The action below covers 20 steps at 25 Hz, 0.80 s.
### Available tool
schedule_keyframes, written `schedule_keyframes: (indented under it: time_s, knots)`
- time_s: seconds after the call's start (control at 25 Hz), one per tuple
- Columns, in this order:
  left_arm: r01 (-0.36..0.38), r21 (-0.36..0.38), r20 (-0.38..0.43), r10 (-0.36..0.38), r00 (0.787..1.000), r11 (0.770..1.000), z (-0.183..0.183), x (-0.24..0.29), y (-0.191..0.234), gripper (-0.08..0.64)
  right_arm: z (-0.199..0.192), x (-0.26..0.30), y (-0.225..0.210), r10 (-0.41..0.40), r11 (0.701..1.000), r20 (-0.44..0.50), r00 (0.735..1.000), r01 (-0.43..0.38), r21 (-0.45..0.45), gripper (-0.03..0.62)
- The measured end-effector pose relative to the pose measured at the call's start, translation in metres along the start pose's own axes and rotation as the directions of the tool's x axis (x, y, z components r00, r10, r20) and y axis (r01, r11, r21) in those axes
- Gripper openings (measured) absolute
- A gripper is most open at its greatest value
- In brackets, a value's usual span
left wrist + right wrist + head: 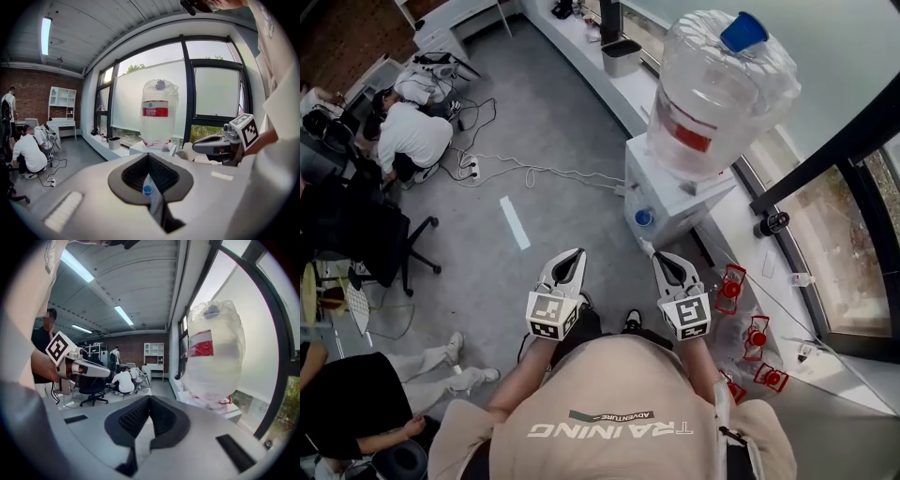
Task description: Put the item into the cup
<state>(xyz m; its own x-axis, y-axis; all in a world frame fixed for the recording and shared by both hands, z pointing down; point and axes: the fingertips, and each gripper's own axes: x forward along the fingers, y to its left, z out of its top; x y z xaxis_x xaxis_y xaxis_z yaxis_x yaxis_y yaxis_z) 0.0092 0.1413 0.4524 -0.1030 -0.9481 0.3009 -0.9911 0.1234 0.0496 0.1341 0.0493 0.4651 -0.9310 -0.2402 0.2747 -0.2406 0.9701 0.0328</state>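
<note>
I see no cup and no loose item that I can name as the task's own. My left gripper (577, 255) (149, 155) and right gripper (656, 257) (149, 397) are held side by side at waist height, both shut with nothing between the jaws. Both point at a white water dispenser (670, 202) carrying a large clear water bottle (717, 89) (159, 112) (213, 357) with a red label. A blue tap (644, 217) shows on the dispenser's front. Each gripper appears in the other's view: the right gripper (220, 143), the left gripper (86, 369).
Several red objects (731, 286) lie on the white window ledge (741, 253) to the right. A grey bin (621, 56) stands farther along it. On the left a person (412, 136) crouches by cables (516, 171), next to an office chair (384, 244).
</note>
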Motion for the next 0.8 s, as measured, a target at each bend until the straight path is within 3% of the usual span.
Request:
schedule_keyframes:
  time_s: [0.4,0.8]
  knots:
    - [0.178,0.019,-0.003,-0.178,0.984,0.984,0.012,0.026,0.083,0.008,0.029,0.061,0.012,-0.181,0.983,-0.010,0.984,0.181,0.016,0.011]
    - [0.305,0.038,-0.033,-0.303,0.952,0.952,0.014,0.072,0.113,0.008,0.022,0.093,0.009,-0.309,0.946,-0.058,0.949,0.313,0.079,0.011]
